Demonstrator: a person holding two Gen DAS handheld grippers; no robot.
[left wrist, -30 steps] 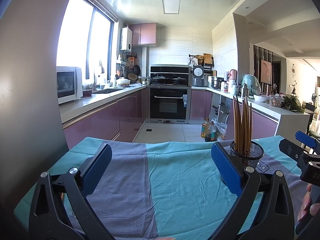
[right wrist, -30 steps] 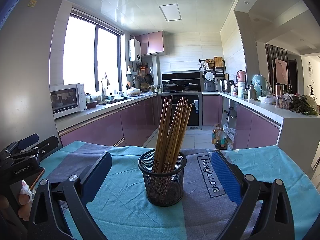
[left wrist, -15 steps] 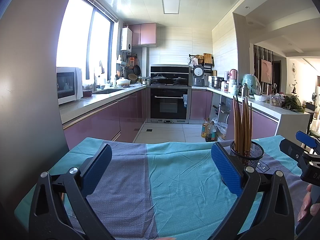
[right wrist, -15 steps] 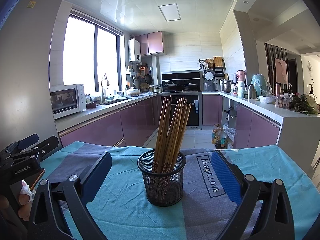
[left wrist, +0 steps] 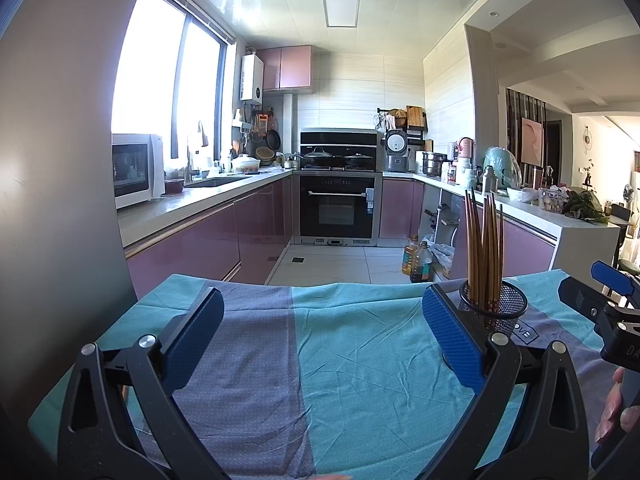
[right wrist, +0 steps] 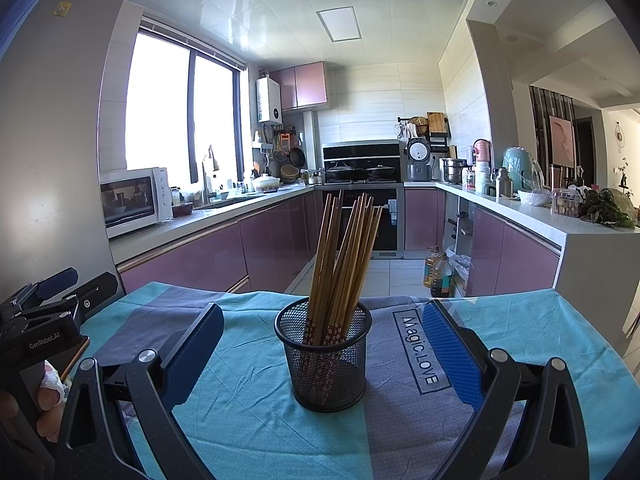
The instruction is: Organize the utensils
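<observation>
- The right gripper (right wrist: 322,354) hovered low over the teal and grey tablecloth (right wrist: 520,336), its blue-padded jaws spread wide and holding nothing, with the mesh cup straight ahead between them.
- The left gripper (left wrist: 320,340) was likewise spread wide and empty, facing bare cloth, the cup off beyond its right-hand pad.
- The black wire-mesh holder (right wrist: 323,354) stood upright on the cloth, just left of the printed "Magic.LOVE" panel (right wrist: 420,350), apart from both grippers.
- The bundle of wooden chopsticks (right wrist: 346,256) stood in the holder, fanned and leaning a little right, with patterned dark-red ends showing through the mesh at the bottom.
- Judged risk: the holder looked light and top-heavy with the tall sticks, so a pad brushing the rim or the sticks on the way in could tip it and scatter them.
- Judged risk: the sticks were thin, smooth and tightly bunched, so a pinch on one could drag its neighbours up or let it slip and swing.
- Judged risk: the cloth lay wrinkled and loose, so a low pad could snag it and pull the holder along.
- Beyond the table edge lay a tiled floor and purple kitchen cabinets (right wrist: 192,256); a stick falling off that edge would be out of reach.
</observation>
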